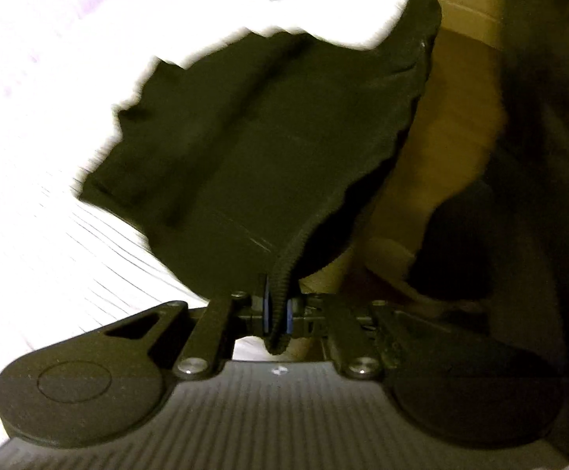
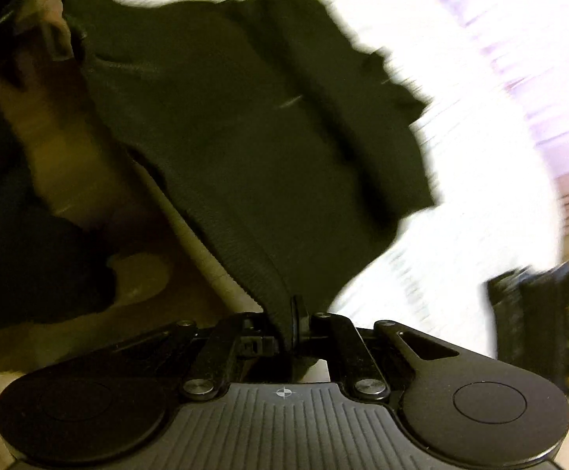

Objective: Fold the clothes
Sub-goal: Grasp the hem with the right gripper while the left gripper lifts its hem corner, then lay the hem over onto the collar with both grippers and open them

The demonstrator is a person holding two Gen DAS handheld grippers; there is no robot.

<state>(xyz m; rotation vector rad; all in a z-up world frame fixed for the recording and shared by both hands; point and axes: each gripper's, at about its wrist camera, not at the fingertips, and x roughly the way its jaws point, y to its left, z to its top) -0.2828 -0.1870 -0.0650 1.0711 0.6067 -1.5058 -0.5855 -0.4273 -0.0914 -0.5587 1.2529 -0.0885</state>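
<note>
My left tool (image 1: 278,309) is pinched tight on the ribbed hem of the dark garment (image 1: 269,133), which spreads away from it over a bright white surface (image 1: 29,117). My right tool (image 2: 290,325) is likewise clamped on the same ribbed hem, cloth raised and blurred.

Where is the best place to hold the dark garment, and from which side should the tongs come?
Grip the dark garment at its thick ribbed edge, one end per tongs, coming from the person's side. Both left tongs and right tongs already pinch it there.
</note>
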